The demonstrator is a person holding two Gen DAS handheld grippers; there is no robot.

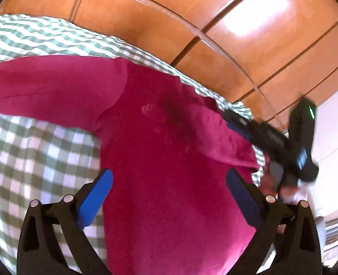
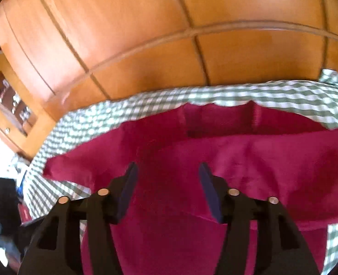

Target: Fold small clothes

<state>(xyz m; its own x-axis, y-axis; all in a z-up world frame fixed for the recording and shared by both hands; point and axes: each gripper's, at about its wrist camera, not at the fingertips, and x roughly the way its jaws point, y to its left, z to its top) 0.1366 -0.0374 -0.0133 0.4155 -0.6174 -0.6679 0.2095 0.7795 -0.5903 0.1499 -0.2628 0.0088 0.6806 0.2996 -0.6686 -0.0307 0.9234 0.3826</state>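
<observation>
A magenta knitted top (image 1: 169, 119) lies flat on a green-and-white checked cloth (image 1: 31, 151). One sleeve (image 1: 38, 84) stretches out to the left in the left wrist view. My left gripper (image 1: 169, 176) hovers over the body of the top, jaws wide open, nothing between its blue pads (image 1: 97, 194). My right gripper (image 2: 168, 169) stands open above the magenta top (image 2: 237, 160), where a sleeve lies folded across the body; its pads touch no fabric. In the left wrist view the right gripper (image 1: 235, 123) shows blurred at the top's right edge.
A glossy wooden cabinet front (image 2: 146, 45) rises just behind the checked cloth (image 2: 283, 94). An open shelf with small items (image 2: 10, 100) sits at the left. A blurred black object (image 2: 1, 206) is at the lower left edge of the right wrist view.
</observation>
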